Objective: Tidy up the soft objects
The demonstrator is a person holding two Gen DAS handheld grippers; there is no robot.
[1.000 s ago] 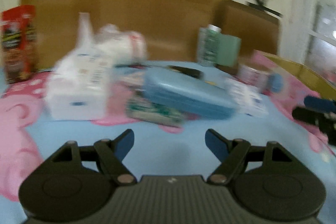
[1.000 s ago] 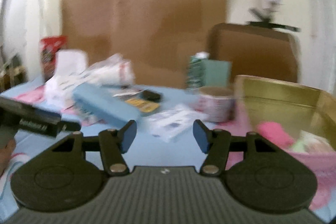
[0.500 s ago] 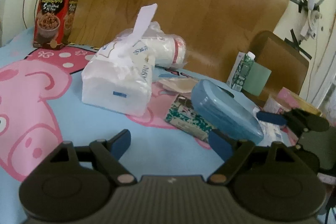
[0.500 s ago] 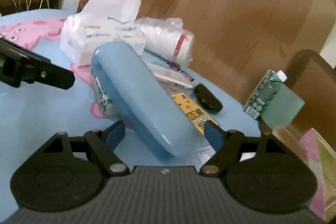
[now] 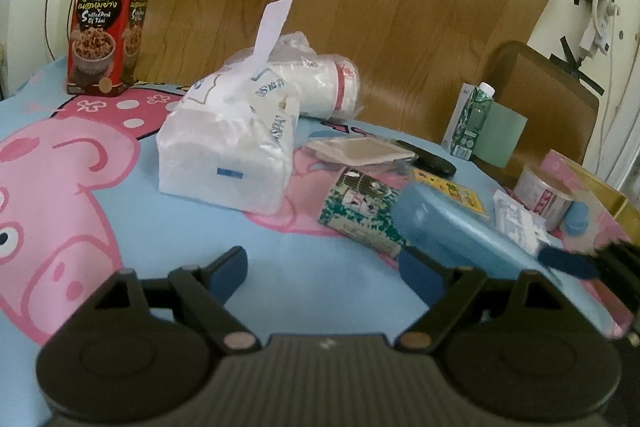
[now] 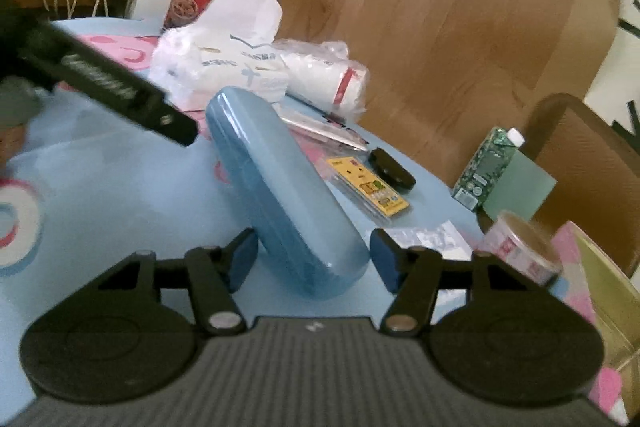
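The right gripper [image 6: 314, 261] is closing its fingers around the near end of the blue case [image 6: 280, 187] without visibly pressing it, while the left gripper [image 5: 322, 269], opening wide over bare worktop [image 5: 192, 227], holds nothing, the tissue pack [image 5: 228, 151] lying beyond its fingers.

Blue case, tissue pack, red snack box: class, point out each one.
Blue case [image 6: 280, 187], right wrist view, on its lid.
Tissue pack [image 5: 224, 155], left wrist view, on its front face.
Red snack box [image 5: 108, 23], left wrist view, on its front panel.
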